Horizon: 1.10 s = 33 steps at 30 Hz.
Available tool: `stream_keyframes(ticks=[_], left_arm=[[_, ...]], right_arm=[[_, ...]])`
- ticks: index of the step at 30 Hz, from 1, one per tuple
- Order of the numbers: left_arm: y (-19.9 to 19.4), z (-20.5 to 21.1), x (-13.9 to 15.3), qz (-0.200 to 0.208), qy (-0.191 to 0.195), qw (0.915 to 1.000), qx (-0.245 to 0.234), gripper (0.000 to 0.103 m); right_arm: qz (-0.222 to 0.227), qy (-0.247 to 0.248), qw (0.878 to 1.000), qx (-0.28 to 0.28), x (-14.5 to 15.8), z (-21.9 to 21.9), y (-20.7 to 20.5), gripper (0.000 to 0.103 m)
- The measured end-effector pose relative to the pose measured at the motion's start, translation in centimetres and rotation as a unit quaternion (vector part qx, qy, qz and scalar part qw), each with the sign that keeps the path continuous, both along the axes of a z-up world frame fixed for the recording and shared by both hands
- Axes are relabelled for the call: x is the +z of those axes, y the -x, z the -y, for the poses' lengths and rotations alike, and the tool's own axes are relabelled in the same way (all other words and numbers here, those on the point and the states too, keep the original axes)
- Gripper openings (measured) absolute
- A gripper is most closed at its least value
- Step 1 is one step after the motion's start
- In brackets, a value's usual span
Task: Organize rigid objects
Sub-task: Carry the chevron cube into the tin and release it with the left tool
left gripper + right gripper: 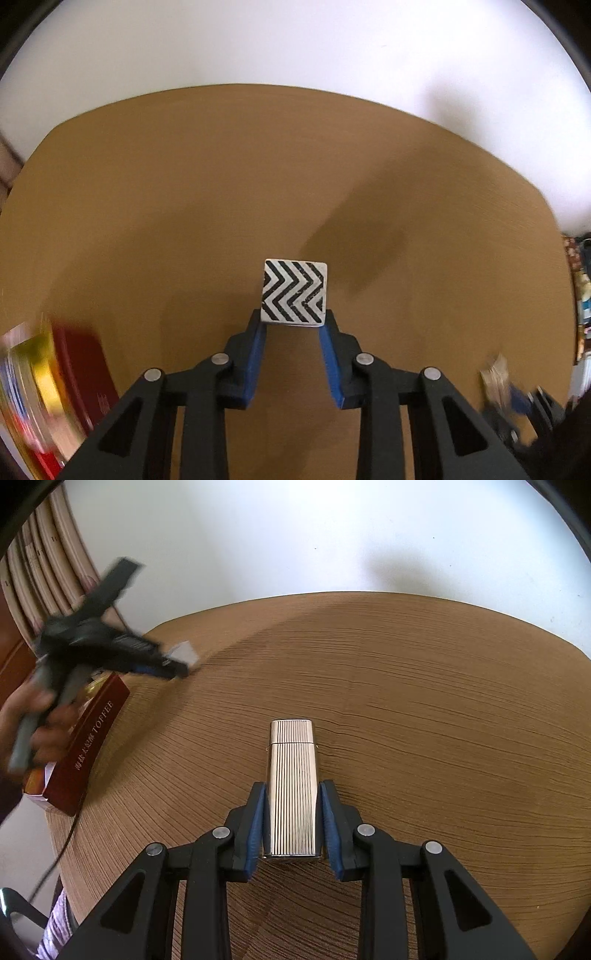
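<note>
Two rigid pieces are in hand over the round wooden table [424, 701]. Left of the ribbed, silver metal lighter [291, 786], the left tongs [293, 321] pinch the near edge of a small white block with black chevrons [294, 291]; it looks light and stiff, its flat sides offering grip. The right tongs [291, 808] clamp the lighter's long sides; polished metal likely slips, so mid-body grip suits.
</note>
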<state>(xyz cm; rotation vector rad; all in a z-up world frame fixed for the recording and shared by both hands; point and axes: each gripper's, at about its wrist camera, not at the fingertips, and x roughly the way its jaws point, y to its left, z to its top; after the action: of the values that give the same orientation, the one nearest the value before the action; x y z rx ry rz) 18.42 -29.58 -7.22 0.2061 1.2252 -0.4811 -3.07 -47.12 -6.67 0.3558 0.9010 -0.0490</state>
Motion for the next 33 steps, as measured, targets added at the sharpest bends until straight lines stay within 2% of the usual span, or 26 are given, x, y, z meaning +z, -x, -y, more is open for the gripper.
stream_keyframes(ticks=[2,6,13,16,20,21,25,28,33], left_arm=[[3.8,-1.3,1.0,-0.006,0.029,0.9996,0.004,0.030],[11.4,-4.4,2.4,-0.018,0.056,0.9983,0.007,0.030],[20.4,-11.1,2.9,-0.048,0.070,0.9957,0.038,0.030],[23.3,-15.3,4.0,-0.038,0.062,0.9953,0.063,0.030],[24.0,-21.0,6.0,-0.012,0.055,0.9914,0.118,0.030],[23.5,-21.7,5.8,-0.004,0.051,0.9905,0.127,0.030],[21.6,-26.1,8.3,0.040,0.034,0.9854,0.162,0.030],[19.6,-26.9,9.1,0.074,0.016,0.9825,0.170,0.030],[16.0,-26.5,8.6,0.088,0.005,0.9824,0.165,0.030]], right_arm=[[0.000,0.001,1.000,0.001,0.0,-0.1,-0.1,0.027],[-0.001,0.003,1.000,0.001,0.0,-0.2,-0.2,0.027],[-0.003,0.010,1.000,0.001,0.1,-0.7,-0.5,0.027],[-0.004,0.015,1.000,0.002,0.1,-1.1,-0.7,0.027],[-0.007,0.022,1.000,0.002,-0.1,-1.3,-1.0,0.027],[-0.008,0.025,1.000,0.002,-0.1,-1.5,-1.1,0.027],[-0.010,0.035,0.999,0.003,-0.1,-2.1,-1.4,0.027],[-0.012,0.040,0.999,0.003,-0.1,-2.4,-1.6,0.027],[-0.014,0.047,0.999,0.004,-0.1,-2.7,-1.9,0.027]])
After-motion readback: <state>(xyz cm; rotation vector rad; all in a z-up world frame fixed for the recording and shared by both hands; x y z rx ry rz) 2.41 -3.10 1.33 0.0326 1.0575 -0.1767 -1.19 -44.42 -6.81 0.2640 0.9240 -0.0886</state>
